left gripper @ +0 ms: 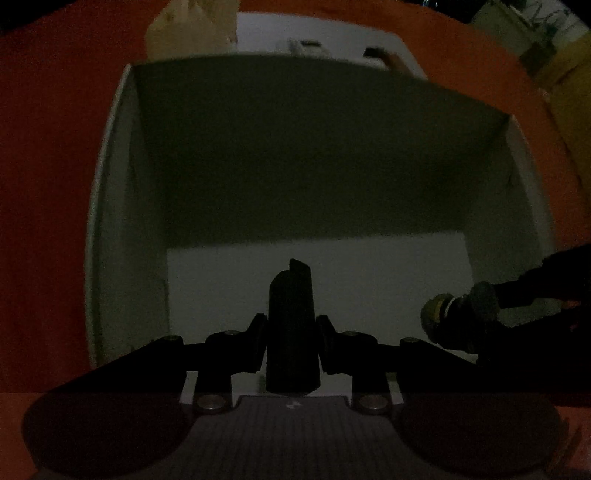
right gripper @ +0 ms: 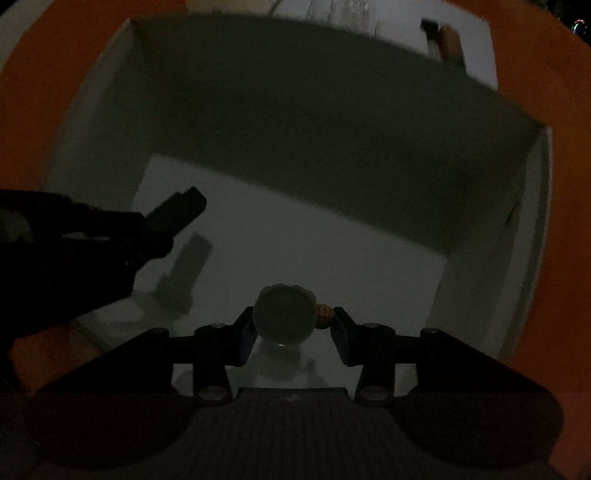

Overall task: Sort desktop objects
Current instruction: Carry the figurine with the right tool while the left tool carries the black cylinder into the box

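Observation:
Both grippers are inside a white open box (left gripper: pixel 122 221) on an orange tabletop. My left gripper (left gripper: pixel 291 332) is shut on a black cylinder-shaped object (left gripper: pixel 291 325) that stands between its fingers above the box floor. My right gripper (right gripper: pixel 291 325) is shut on a small pale round toy with an orange striped part (right gripper: pixel 284 314), just above the box floor (right gripper: pixel 332 258). The right gripper and its toy show at the right of the left wrist view (left gripper: pixel 454 317). The left gripper with the black object shows at the left of the right wrist view (right gripper: pixel 177 210).
The box has tall white walls (right gripper: pixel 332 129) all around. The orange tabletop (left gripper: pixel 44 184) surrounds it. A white board (left gripper: pixel 332 40) with small items lies behind the box, and a beige object (left gripper: pixel 192 29) stands at the back left. The scene is dim.

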A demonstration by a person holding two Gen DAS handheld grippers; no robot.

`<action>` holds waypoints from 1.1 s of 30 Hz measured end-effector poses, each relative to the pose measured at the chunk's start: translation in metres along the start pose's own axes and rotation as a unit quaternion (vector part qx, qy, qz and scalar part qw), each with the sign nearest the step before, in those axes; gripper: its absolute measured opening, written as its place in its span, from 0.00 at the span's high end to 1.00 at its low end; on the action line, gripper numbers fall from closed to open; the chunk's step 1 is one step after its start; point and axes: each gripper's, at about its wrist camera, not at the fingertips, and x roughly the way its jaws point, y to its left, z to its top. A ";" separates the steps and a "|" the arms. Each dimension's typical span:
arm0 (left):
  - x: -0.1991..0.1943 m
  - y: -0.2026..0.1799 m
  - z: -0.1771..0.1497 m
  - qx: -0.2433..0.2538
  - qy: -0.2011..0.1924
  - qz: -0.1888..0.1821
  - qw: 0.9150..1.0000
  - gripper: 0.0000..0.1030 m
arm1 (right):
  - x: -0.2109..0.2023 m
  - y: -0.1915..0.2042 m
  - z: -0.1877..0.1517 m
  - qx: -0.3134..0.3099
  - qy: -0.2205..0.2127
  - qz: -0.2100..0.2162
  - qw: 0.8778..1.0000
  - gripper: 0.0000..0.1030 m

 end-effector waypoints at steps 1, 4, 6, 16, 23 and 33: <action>0.002 0.000 -0.001 0.003 0.002 0.001 1.000 0.77 | 0.002 0.000 -0.002 0.000 0.003 -0.001 1.000 0.55; 0.006 -0.001 -0.005 0.009 0.008 0.002 1.000 0.77 | 0.007 0.001 -0.007 0.000 0.007 -0.002 1.000 0.55; 0.008 -0.001 -0.008 0.011 0.011 0.003 1.000 0.77 | 0.010 0.001 -0.008 -0.002 0.011 -0.002 1.000 0.55; 0.025 -0.004 -0.011 0.013 0.025 0.025 0.999 0.77 | 0.029 -0.003 0.000 -0.006 0.033 -0.015 0.999 0.55; 0.029 -0.008 -0.014 0.015 0.025 0.031 0.999 0.77 | 0.046 -0.008 0.012 0.003 0.052 -0.025 0.998 0.55; 0.032 -0.007 -0.014 0.008 0.028 0.036 0.999 0.77 | 0.052 -0.010 0.014 0.003 0.060 -0.031 0.998 0.55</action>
